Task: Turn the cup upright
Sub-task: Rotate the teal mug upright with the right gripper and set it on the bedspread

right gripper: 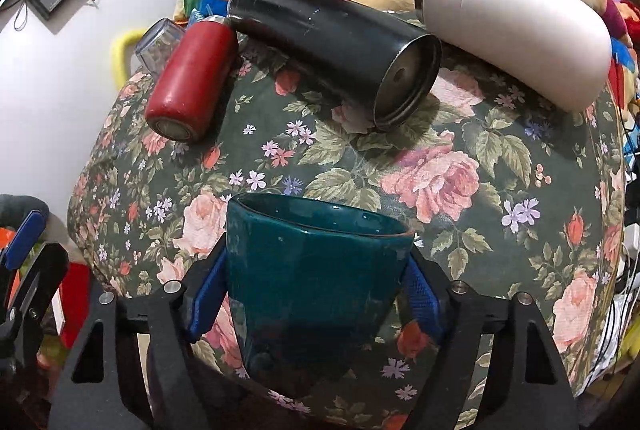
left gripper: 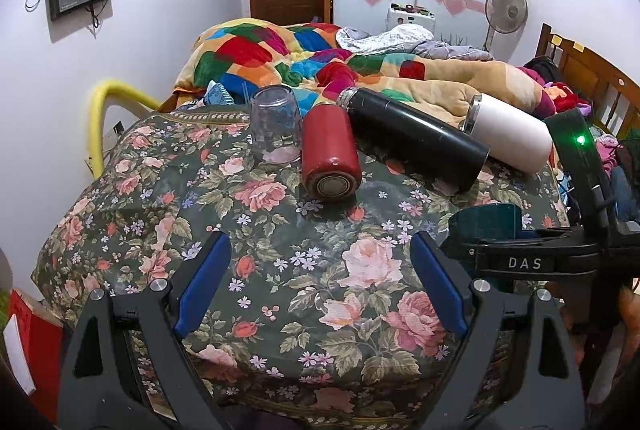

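A dark teal ceramic cup [right gripper: 316, 270] sits between the blue pads of my right gripper [right gripper: 314, 294], which is shut on its sides; the cup's open mouth faces up and away, above the floral cloth. The same cup [left gripper: 486, 220] shows at the right of the left wrist view, held by the right gripper [left gripper: 516, 262]. My left gripper [left gripper: 320, 270] is open and empty over the near part of the floral-covered table [left gripper: 280, 262].
At the table's far side lie a red flask [left gripper: 330, 158], a black flask [left gripper: 416, 134] and a white flask [left gripper: 508, 132] on their sides, with a clear glass [left gripper: 276, 128] upside down at the left. A bed with a colourful quilt [left gripper: 288, 54] lies behind.
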A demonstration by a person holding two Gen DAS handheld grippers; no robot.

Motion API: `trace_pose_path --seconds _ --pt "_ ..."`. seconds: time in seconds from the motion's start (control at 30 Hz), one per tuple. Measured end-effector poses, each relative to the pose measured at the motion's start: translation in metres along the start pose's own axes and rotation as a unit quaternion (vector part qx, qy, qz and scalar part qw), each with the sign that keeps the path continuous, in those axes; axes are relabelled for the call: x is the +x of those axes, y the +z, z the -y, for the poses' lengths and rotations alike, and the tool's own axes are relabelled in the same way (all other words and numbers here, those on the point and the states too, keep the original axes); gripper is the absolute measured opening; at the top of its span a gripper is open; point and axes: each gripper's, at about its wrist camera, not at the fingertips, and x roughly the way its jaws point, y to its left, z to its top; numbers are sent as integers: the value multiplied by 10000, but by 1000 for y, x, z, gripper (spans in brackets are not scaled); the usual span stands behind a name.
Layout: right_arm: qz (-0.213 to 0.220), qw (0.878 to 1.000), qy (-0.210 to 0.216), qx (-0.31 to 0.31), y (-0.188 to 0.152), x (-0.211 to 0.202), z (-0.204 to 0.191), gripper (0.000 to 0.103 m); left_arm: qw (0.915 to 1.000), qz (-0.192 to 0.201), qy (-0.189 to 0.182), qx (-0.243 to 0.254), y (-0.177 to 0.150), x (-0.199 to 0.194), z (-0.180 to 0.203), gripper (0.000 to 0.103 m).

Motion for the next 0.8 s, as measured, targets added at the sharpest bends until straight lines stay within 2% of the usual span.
trace_pose_path --seconds 0.53,0.67,0.8 --pt "869 9920 -452 -795 13 -33 -33 73 9999 124 15 -78 5 -11 -3 91" --pt "908 9885 -709 -982 13 -25 -38 73 9999 96 47 -21 5 -8 -2 91" --pt "758 9892 -687 -1047 9 -17 -37 73 9999 95 60 -31 5 -7 -5 91"
